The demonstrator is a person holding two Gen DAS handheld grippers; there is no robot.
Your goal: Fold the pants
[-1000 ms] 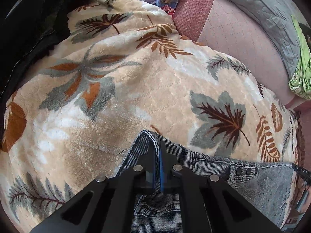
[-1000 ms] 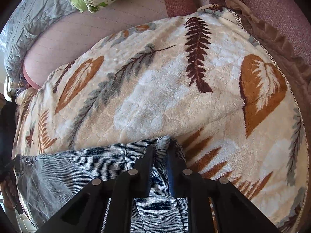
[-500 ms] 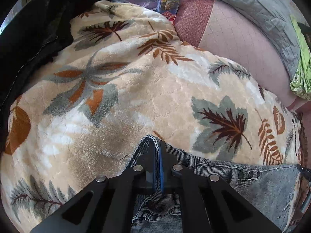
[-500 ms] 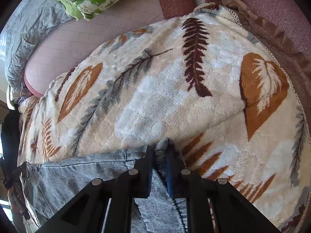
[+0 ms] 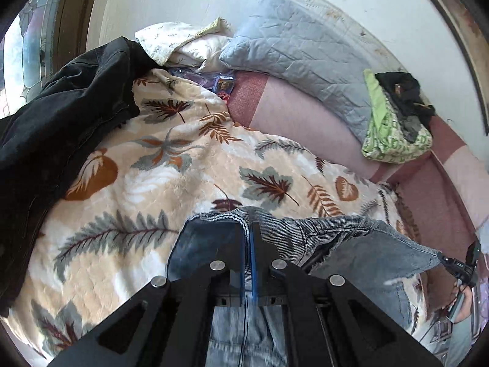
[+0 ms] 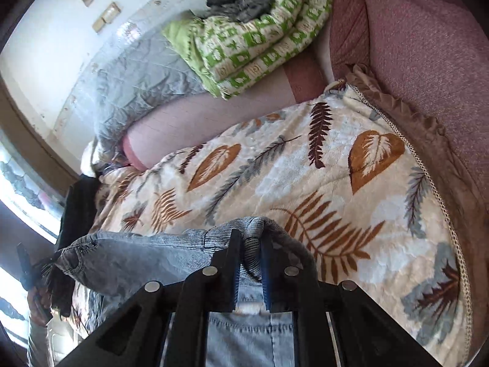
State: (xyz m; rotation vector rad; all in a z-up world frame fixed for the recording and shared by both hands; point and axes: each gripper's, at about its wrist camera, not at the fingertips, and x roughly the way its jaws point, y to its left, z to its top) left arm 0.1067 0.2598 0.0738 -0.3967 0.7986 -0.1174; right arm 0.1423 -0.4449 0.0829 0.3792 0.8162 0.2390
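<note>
Lifting the jeans by the waistband.
Both my tongs, left (image 5: 247,238) and right (image 6: 250,241), are clamped on the jeans (image 5: 360,244) hanging below them over the blanket (image 5: 159,189); I'd keep both level and taut.

Home bedroom: leaf-print fleece blanket (image 5: 159,183) over bed, grey quilted pillow (image 5: 299,61), folded green quilt (image 6: 253,39), window (image 5: 24,49).

You get bright daylight from the window (image 5: 18,61), blown out white there, with dark fisheye corners and motion blur on the jeans (image 5: 241,333) below.
</note>
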